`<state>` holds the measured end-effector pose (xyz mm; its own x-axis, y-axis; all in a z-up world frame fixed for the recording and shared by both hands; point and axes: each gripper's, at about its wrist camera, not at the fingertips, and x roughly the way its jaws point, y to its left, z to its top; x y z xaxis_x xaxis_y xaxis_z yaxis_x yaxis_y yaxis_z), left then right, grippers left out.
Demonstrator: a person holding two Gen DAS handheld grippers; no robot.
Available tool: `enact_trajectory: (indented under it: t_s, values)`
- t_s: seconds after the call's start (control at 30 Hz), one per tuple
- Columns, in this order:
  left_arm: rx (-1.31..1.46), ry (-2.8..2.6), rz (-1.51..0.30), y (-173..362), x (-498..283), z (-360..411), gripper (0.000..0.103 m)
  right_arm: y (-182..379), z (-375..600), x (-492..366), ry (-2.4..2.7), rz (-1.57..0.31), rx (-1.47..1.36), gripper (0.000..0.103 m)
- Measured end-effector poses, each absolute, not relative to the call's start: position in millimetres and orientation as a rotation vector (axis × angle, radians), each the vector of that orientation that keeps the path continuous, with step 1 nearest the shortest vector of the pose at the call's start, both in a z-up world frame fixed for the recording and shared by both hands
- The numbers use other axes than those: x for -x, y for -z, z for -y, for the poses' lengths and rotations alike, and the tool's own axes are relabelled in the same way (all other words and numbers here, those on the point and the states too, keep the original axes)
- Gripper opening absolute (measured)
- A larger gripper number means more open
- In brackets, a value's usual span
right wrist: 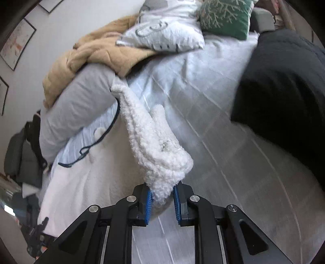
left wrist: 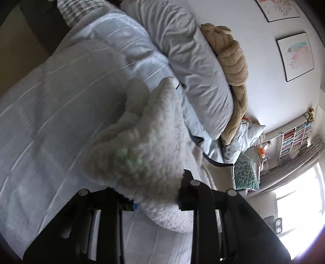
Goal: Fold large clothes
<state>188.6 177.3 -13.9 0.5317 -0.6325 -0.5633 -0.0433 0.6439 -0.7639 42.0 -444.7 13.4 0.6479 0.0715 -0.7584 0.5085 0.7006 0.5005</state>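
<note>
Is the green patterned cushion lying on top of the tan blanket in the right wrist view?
No, the green patterned cushion sits apart from the tan blanket, beyond a white printed pillow.

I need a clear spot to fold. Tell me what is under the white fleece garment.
Under the white fleece garment, held by both grippers, lies the pale striped bedspread. Whatever lies directly beneath its bunched folds is covered.

A bed covered by a pale blue-grey quilt with thin white stripes (right wrist: 213,126) carries a long grey pillow (right wrist: 77,109), a tan plush blanket (right wrist: 97,54), a white printed cushion (right wrist: 162,32) and a green coral-patterned cushion (right wrist: 225,18) along its wall-side edge.
</note>
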Motion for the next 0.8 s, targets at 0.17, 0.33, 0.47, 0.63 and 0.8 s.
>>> enact_trajectory:
  t_s: [0.17,0.33,0.47,0.63,0.8]
  values:
    - [0.709,0.322,-1.060,60.0,-185.8,-166.2,0.043,27.9,438.9,-48.3,0.331,-1.006,-0.726,0.027]
    - [0.847,0.335,-1.125,91.5,-204.0,-169.7,0.061,14.4,439.8,-46.6,0.462,-0.989,-0.629,0.054]
    - [0.985,0.287,-1.090,96.8,-201.2,-177.0,0.048,-32.3,420.3,-43.4,0.508,-0.826,-0.476,0.059]
    - [1.015,0.280,-1.026,76.0,-194.4,-173.3,0.035,-58.7,351.9,-75.2,0.179,-0.766,-0.364,0.057]
    - [0.948,0.308,-0.950,38.9,-189.6,-161.2,0.033,-43.6,280.6,-110.9,-0.056,-0.821,-0.276,0.035]
